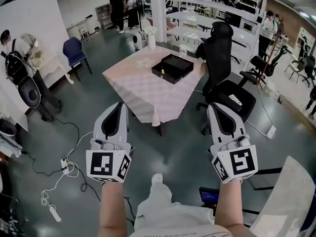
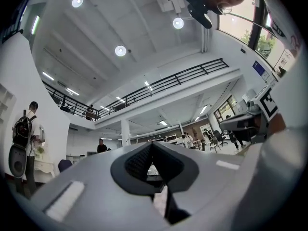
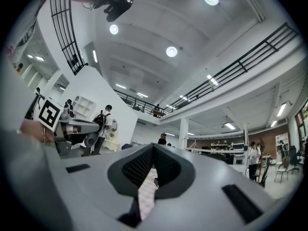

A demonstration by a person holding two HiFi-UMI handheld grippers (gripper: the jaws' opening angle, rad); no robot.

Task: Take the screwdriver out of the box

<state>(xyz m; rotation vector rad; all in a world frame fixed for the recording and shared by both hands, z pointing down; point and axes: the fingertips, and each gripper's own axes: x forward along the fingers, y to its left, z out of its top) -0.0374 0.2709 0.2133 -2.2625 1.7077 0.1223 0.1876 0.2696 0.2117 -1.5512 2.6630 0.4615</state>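
Nearest, the left gripper [image 1: 120,107] and the right gripper [image 1: 215,108] are held side by side over bare floor. Both are clenched on nothing, each pair of ribbed pads meeting at the tip. Farther off stands a table [image 1: 140,90] under a pale checked cloth, well apart from both grippers, with a black office chair [image 1: 220,43] at its right. On the table's far right part lies the open black box [image 1: 174,67]. The screwdriver [image 1: 162,72] shows only as a small yellow piece, probably its handle, at the box's near left edge; its shaft is too small to make out. I judge it light and stiff, with a smooth round handle that could roll or slip. The best hold is likely across the handle's middle, jaws opened first and lowered straight into the box, clear of its wall. Only the head view shows the box, the tabletop and the gap left to cover. The two gripper views tilt upward to ceiling lights, a railed balcony and distant people, and catch just a sliver of the checked cloth under the jaw tips. They alone show the pads meeting, and each catches the other gripper's marker cube at its edge.
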